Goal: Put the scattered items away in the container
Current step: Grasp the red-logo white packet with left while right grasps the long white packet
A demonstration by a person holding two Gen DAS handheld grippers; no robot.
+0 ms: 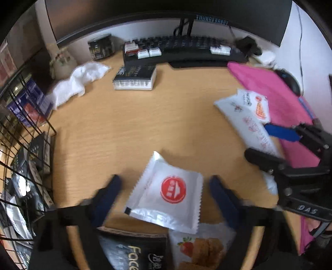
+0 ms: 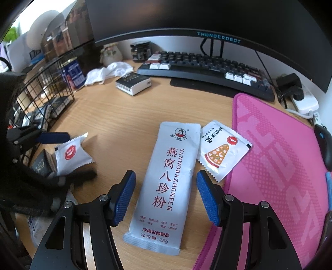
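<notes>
In the left wrist view my left gripper hangs low over a white sachet with a red round logo. Its blue fingers flank the sachet without pressing it. A black "Face" packet and a strawberry snack packet lie just below. My right gripper stands open astride a long white sachet with red characters, touching neither edge. A pizza-print sachet lies beside it, partly on the pink mat. The black wire basket holds several packets at the far left.
A keyboard and monitor close off the back of the wooden desk. A small white-and-black box, crumpled white cloth and dark jar sit behind. A mouse rests on the right.
</notes>
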